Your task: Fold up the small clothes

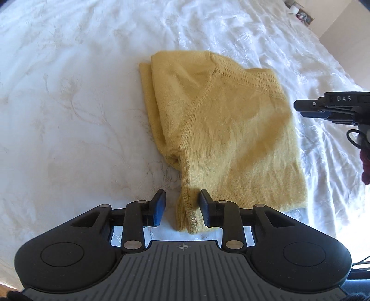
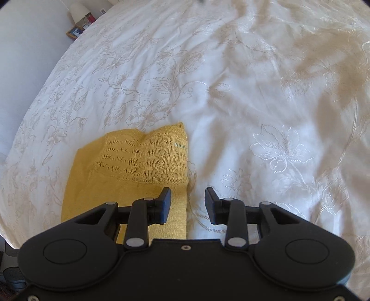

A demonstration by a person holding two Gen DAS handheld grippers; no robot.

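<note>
1. Far left: white bedspread with pale floral embroidery, spread over the bed.
2. Left gripper low over the bed, jaws parted moderately, straddling a narrow strip of sweater at its near edge; the right pad seems to touch the knit, the left pad stands clear of it. Not clamped.
3. Middle: yellow knitted sweater lying folded on the bedspread, sleeve seam running diagonally, lace-pattern yoke at the far end.
4. Right gripper just beside the sweater's right edge, jaws open wide, gripping nothing; left pad over the knit's border, right pad over bare bedspread.
5. Far corner in the right wrist view: lamp and framed picture.
</note>
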